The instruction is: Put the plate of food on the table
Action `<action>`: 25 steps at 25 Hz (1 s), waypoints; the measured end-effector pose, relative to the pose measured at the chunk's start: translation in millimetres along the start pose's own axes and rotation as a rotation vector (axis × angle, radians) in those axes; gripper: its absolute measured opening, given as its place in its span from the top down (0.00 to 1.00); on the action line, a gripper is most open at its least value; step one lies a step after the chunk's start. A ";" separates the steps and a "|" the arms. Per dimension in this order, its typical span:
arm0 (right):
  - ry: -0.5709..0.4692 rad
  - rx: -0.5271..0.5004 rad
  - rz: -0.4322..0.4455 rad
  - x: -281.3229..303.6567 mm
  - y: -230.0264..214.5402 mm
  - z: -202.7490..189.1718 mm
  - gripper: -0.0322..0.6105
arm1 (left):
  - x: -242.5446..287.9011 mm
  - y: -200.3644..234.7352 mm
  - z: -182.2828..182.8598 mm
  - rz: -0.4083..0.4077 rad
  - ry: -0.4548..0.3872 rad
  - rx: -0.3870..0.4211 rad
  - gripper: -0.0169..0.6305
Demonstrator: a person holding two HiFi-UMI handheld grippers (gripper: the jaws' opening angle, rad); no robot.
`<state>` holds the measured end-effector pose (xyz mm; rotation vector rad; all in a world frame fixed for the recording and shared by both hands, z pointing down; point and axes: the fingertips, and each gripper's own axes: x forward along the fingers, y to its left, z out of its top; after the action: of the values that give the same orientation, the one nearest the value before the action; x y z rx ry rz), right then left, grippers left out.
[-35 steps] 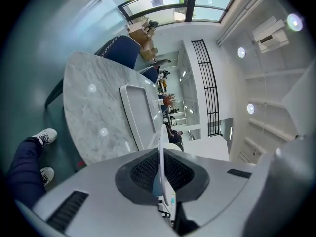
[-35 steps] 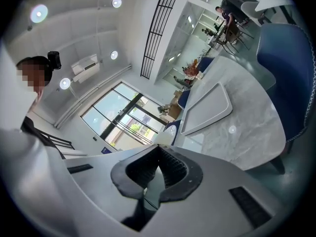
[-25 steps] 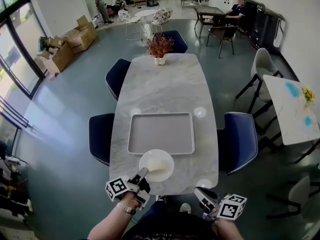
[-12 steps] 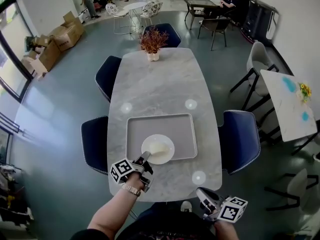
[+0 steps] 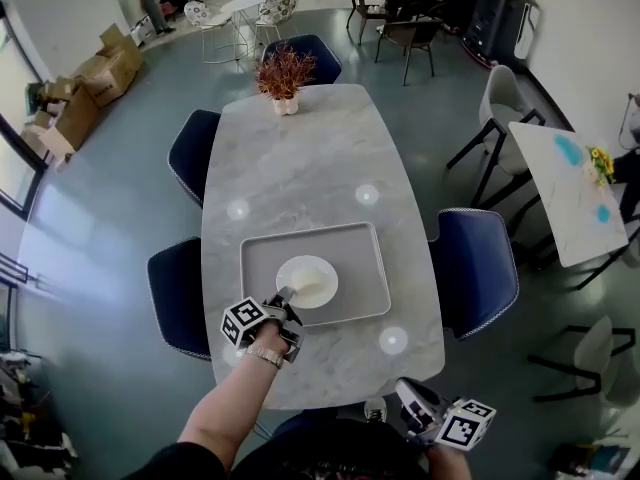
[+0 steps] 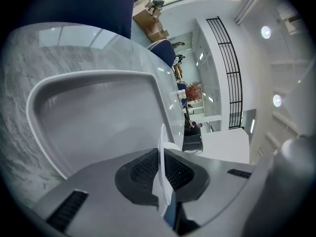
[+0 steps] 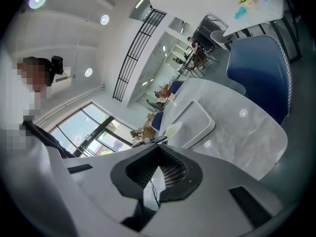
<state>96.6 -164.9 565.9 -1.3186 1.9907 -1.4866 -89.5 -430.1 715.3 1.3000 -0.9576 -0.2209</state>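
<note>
A white plate [image 5: 307,280] with a pale creamy food in it is over the middle of the grey tray [image 5: 355,258] on the marble table [image 5: 300,158]. My left gripper [image 5: 283,298] is shut on the plate's near rim; in the left gripper view the thin rim [image 6: 162,152] stands edge-on between the pads, with the tray [image 6: 98,112] beyond. Whether the plate rests on the tray I cannot tell. My right gripper [image 5: 408,393] hangs below the table's near edge, shut, nothing in it. From the right gripper view the plate [image 7: 173,130] shows above the tray [image 7: 197,120].
Dark blue chairs [image 5: 475,268] [image 5: 178,286] stand along both sides of the table. A pot of reddish plants [image 5: 283,76] sits at the far end. A second white table [image 5: 570,183] is at the right, cardboard boxes [image 5: 90,83] at the far left, people at the back.
My left gripper has carried the plate forward from the table's near edge to over the tray. The right gripper has stayed low by the near edge.
</note>
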 end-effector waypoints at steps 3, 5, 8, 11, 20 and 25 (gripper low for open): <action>-0.018 0.015 -0.011 -1.6 1.3 -0.7 0.93 | 8.5 1.9 5.5 0.025 0.000 0.005 0.94; -0.031 0.020 -0.018 -3.7 3.1 -0.7 0.93 | 12.8 0.4 8.3 0.032 0.003 0.019 0.94; -0.046 0.029 -0.032 -8.4 1.4 -1.7 0.93 | 19.2 1.0 9.5 0.044 0.006 0.026 0.94; -0.062 0.037 -0.045 -13.8 -3.3 -3.7 0.93 | 25.1 4.7 9.6 0.053 0.005 0.032 0.94; -0.078 0.035 -0.054 -21.9 0.0 -7.2 0.93 | 28.9 13.4 6.9 0.132 0.019 0.086 0.94; -0.088 0.044 -0.050 -23.9 -2.2 -8.1 0.93 | 31.3 18.1 6.0 0.169 0.020 0.126 0.94</action>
<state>104.3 -140.8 565.0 -1.4005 1.8728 -1.4597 -80.9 -448.7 745.8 1.3253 -1.0719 -0.0167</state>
